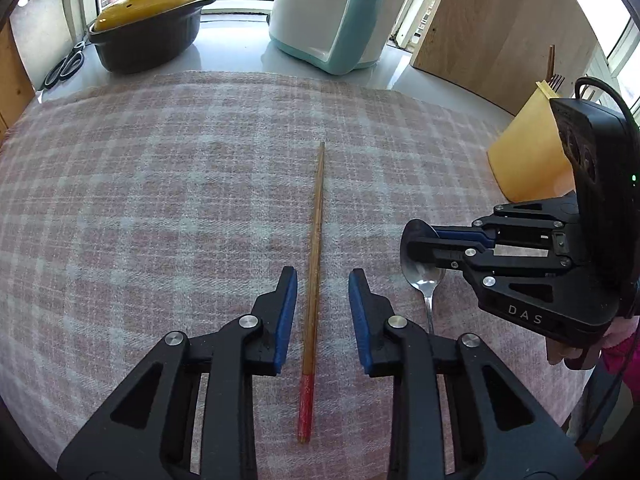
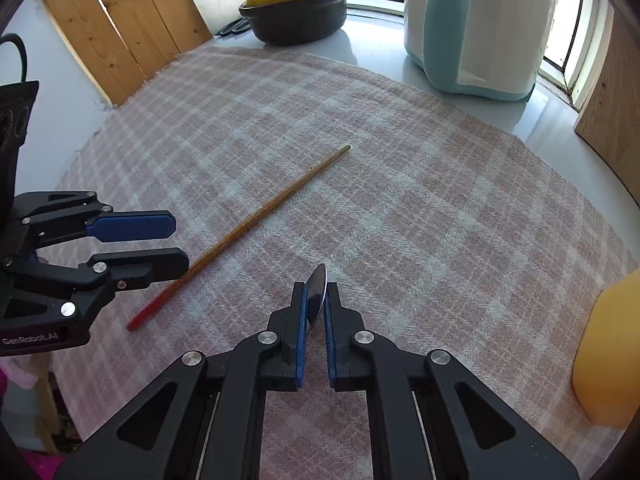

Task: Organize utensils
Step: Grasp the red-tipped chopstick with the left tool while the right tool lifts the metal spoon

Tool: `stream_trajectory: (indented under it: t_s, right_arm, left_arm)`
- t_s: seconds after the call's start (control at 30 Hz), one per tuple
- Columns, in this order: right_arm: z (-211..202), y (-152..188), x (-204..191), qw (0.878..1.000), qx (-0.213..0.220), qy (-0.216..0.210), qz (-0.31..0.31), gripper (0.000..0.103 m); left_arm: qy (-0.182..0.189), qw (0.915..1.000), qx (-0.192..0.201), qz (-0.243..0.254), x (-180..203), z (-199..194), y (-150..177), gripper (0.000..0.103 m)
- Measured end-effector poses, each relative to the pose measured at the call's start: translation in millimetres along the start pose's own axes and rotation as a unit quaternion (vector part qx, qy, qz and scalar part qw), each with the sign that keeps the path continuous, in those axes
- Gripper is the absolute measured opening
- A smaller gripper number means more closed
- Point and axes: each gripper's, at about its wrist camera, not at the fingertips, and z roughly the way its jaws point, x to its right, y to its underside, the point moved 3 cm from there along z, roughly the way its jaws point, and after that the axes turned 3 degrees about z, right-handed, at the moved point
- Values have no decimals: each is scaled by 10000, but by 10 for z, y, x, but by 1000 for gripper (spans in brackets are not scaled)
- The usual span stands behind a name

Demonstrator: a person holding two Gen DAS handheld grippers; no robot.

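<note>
The left gripper (image 1: 322, 276) hangs over a pink checked cloth (image 1: 160, 184) on the desk (image 1: 240, 52), its jaws partly open on either side of a pair of chopsticks (image 1: 314, 280). The blue pads stand clear of the wood and do not touch it. The chopsticks lie flat on the cloth, red ends nearest the camera.

Just to the right, the right gripper (image 2: 316, 292) has its jaws closed on the bowl of a metal spoon (image 2: 316, 300), which is pinched edgewise between the pads. From the left wrist view the spoon's handle runs back along the cloth.

A yellow holder (image 1: 528, 152) stands at the right edge of the cloth. A pot (image 1: 148, 36) with a yellow lid and a white and teal appliance (image 1: 332, 12) sit by the window.
</note>
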Motion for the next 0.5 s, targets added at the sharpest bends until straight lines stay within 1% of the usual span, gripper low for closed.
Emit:
stream_trajectory:
  t_s: [0.1, 0.17, 0.23, 0.3, 0.33, 0.37, 0.5]
  right_arm:
    - [-30, 36, 64, 9999, 29, 43, 130, 6]
    - [-44, 50, 93, 9998, 37, 60, 200, 6]
    - [-61, 64, 127, 9996, 50, 76, 260, 6]
    - [-84, 75, 147, 9995, 77, 79, 304, 6]
    - [-93, 78, 142, 9994, 94, 78, 316, 6]
    - [-105, 80, 143, 9994, 110, 76, 320, 5]
    - [-179, 92, 168, 9993, 177, 79, 323, 5]
  left_arm:
    - [-100, 9998, -90, 122, 55, 128, -118, 25]
    - [-162, 9995, -182, 177, 73, 203, -171, 18]
    - [-217, 9991, -301, 193, 76, 287, -218, 18]
    - [-296, 9985, -413, 224, 69, 371, -239, 13]
    - [-340, 9981, -455, 249, 65, 414, -238, 8]
    - [-367, 9982, -389, 255, 59, 412, -247, 6]
    - [-169, 9992, -367, -50, -29, 405, -247, 4]
